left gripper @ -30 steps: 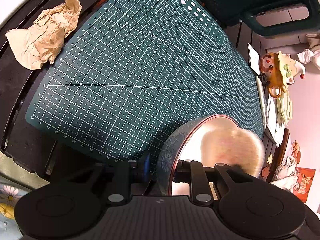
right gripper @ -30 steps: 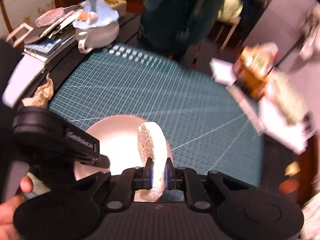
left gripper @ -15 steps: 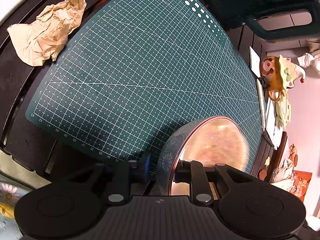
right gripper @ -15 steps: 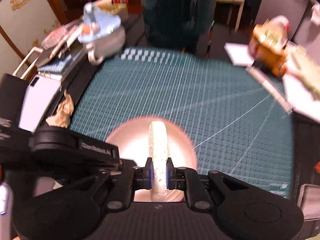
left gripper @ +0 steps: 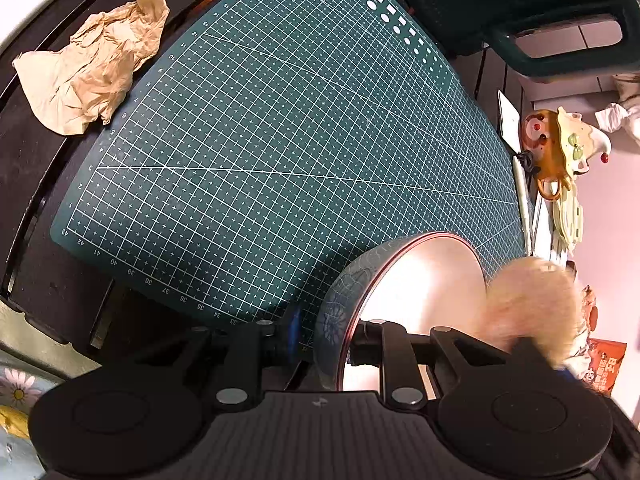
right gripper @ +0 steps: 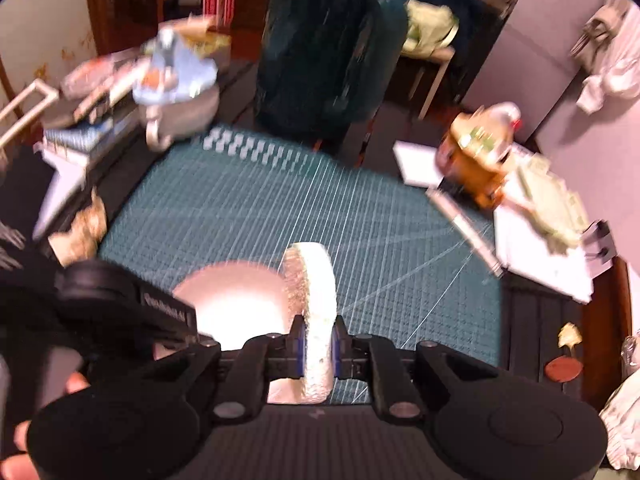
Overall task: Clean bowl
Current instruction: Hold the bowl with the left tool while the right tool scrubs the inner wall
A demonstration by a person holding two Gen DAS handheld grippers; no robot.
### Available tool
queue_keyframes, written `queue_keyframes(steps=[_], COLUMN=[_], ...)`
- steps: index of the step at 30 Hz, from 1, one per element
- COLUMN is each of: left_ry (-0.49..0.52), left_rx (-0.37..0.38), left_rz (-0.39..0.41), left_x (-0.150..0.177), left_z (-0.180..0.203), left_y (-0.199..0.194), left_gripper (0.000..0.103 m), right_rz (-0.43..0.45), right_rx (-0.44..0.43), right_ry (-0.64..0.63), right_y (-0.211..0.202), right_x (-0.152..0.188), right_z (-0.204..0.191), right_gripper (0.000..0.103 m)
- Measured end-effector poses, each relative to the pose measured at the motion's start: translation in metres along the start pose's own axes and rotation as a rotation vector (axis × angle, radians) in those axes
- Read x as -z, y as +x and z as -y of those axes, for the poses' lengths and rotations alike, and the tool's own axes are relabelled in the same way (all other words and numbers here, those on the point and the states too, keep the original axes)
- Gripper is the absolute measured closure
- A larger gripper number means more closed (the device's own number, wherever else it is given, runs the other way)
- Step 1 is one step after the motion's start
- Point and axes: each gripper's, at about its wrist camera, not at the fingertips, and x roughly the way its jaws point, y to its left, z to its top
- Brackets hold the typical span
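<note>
A bowl [left gripper: 416, 292] with a blue patterned outside and pale inside stands tilted on its rim at the near edge of the green cutting mat [left gripper: 280, 140]. My left gripper [left gripper: 324, 344] is shut on the bowl's wall, one finger outside, one inside. In the right wrist view the bowl [right gripper: 236, 304] glows pale at lower left. My right gripper [right gripper: 318, 346] is shut on a round white sponge [right gripper: 314, 304], held edge-on just right of the bowl's rim. The blurred sponge [left gripper: 528, 304] shows in the left wrist view beside the bowl's right edge, outside its opening.
A crumpled brown paper [left gripper: 92, 76] lies left of the mat. A dark green jug [right gripper: 320, 60] stands behind it, a pale blue teapot [right gripper: 180, 92] on books at back left, and an orange figurine mug [left gripper: 560, 152] with papers on the right. A hand [right gripper: 24, 452] holds the left gripper.
The sponge has come out of the bowl's inside to its right edge. The right gripper rose and rolled. The left gripper and bowl stayed put.
</note>
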Motion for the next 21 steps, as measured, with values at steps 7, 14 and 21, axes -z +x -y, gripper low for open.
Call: queue_keyframes(steps=[7,14,21], left_ry=[0.004,0.022,0.018], left_rx=[-0.004,-0.012,-0.009], left_rz=[0.004,0.006,0.005], left_x=[0.0,0.003,0.002], left_z=[0.004,0.003,0.001], left_y=[0.004,0.001,0.001], left_gripper=[0.081,0.081,0.081], right_rz=[-0.088,-0.153,-0.067], right_rx=[-0.124,-0.073,-0.005], right_ry=[0.027,-0.008,-0.031], right_y=[0.044,0.064,0.029], right_x=[-0.002,0.007,0.006], right_z=[-0.005,-0.018,-0.014], right_gripper=[0.092,0.092,0.092])
